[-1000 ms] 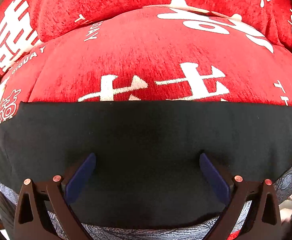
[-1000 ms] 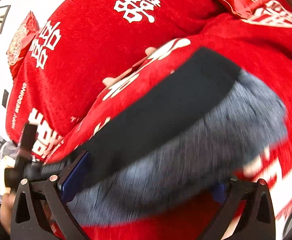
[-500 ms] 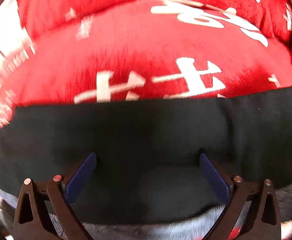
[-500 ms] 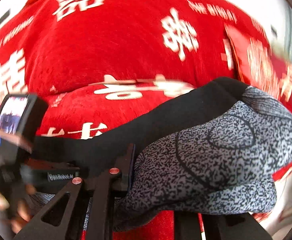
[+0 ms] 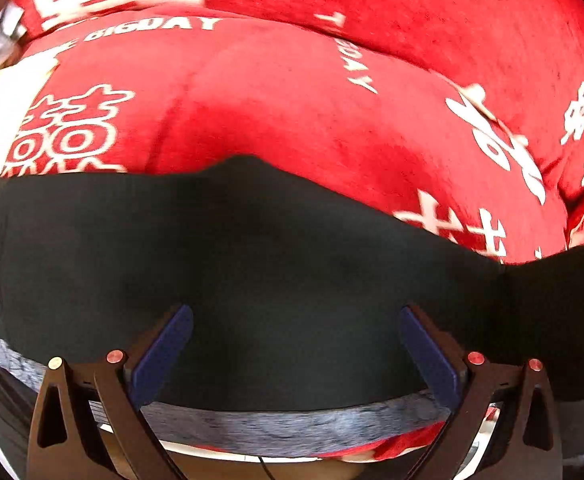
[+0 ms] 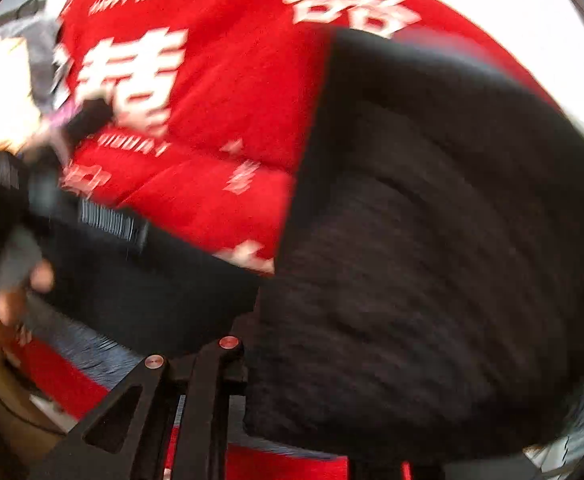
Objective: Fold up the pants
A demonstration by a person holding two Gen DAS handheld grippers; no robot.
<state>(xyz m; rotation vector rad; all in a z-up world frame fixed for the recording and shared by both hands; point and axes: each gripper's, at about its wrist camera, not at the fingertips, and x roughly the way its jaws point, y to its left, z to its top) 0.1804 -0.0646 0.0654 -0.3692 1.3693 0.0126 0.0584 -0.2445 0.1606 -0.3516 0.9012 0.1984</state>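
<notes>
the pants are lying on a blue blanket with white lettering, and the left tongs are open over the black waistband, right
Not quite: the blanket is red, not blue, as the left wrist view shows. The rest holds: white lettering, and the left tongs open over the black waistband of the pants.

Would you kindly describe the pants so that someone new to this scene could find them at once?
Start at the big red blanket with white lettering that fills both views. Across its near edge lies a wide dark garment: those are the pants. They are the only black cloth there, with a grey speckled side showing along the bottom hem.
</notes>
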